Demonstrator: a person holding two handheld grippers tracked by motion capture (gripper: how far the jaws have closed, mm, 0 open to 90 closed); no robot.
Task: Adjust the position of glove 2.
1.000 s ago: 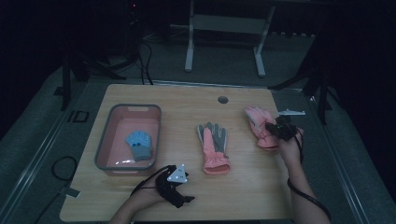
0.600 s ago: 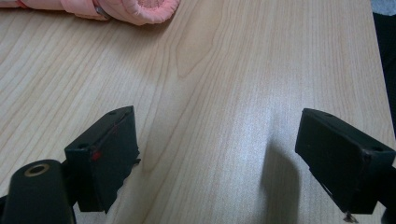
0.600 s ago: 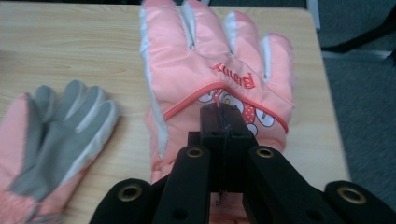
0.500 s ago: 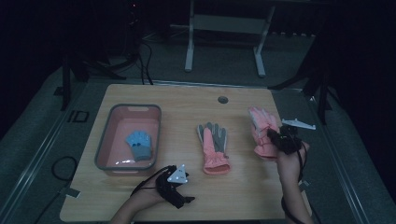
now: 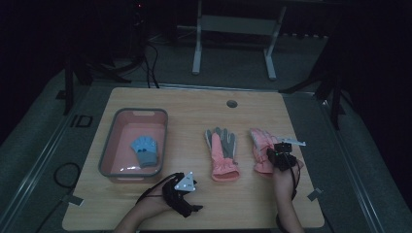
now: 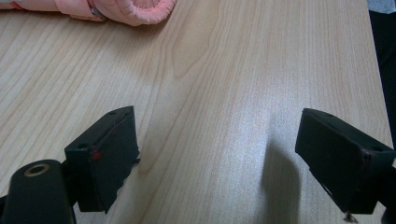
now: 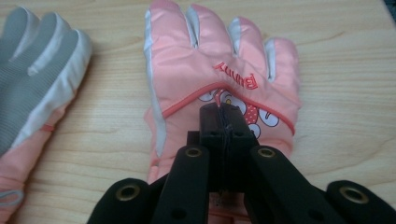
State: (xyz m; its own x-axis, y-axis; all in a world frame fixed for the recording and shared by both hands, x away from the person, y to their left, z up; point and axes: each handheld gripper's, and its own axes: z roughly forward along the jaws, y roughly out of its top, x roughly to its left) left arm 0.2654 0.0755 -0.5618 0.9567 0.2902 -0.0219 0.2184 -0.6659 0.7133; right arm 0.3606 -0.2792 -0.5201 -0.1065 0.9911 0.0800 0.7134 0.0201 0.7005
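Observation:
A pink glove point(image 5: 258, 140) with a cartoon print lies back-up at the table's right. My right gripper point(image 5: 275, 153) sits over its wrist end. In the right gripper view the jaws stand together, shut on the fabric of the pink glove point(image 7: 187, 70) at the print, right gripper point(image 7: 223, 114). A second glove point(image 5: 222, 153), grey palm up with a pink cuff, lies just left of it point(image 7: 37, 70). My left gripper point(image 5: 193, 208) rests open near the front edge, left gripper point(image 6: 215, 158), over bare wood, with a pink cuff point(image 6: 135, 7) beyond it.
A pink tub with a grey rim point(image 5: 108, 145) stands at the left and holds a small blue glove point(image 5: 145, 149). A round cable hole point(image 5: 231, 103) sits near the table's far edge. A metal stand point(image 5: 197, 43) is on the floor behind the table.
The right hand and its gripper have drawn back toward the table's front edge, and the pink glove has come with them. The left gripper has stayed put.

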